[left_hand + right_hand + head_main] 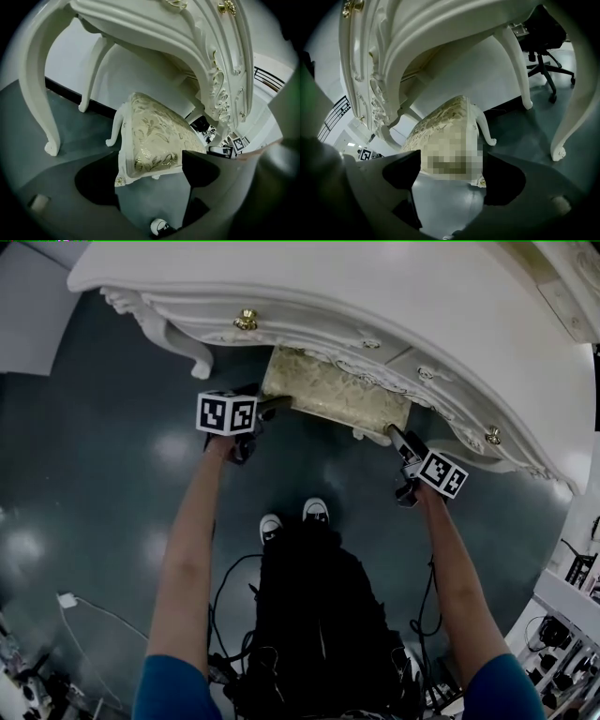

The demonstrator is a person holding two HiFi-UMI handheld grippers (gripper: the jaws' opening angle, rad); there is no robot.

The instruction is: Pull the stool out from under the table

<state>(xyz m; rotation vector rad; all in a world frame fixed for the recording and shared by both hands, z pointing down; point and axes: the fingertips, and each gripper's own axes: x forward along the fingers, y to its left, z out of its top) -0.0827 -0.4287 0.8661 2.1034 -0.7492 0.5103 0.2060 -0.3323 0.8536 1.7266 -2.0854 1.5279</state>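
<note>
The stool (333, 395) has a gold-patterned cushion and a white carved frame, and stands partly under the white ornate table (375, 296). My left gripper (272, 407) is at the stool's left front corner and my right gripper (398, 439) at its right front corner. In the left gripper view the jaws (152, 176) stand wide, with the stool's end (154, 136) between them and a gap beside the left jaw. In the right gripper view the jaws (452, 176) also stand wide on either side of the stool's end (445, 126), not pressing on it.
Curved white table legs (40, 93) (576, 108) stand on the dark floor to either side of the stool. A black office chair (543, 42) is beyond the table. The person's shoes (291, 517) are just behind the stool, with cables (94, 610) on the floor behind.
</note>
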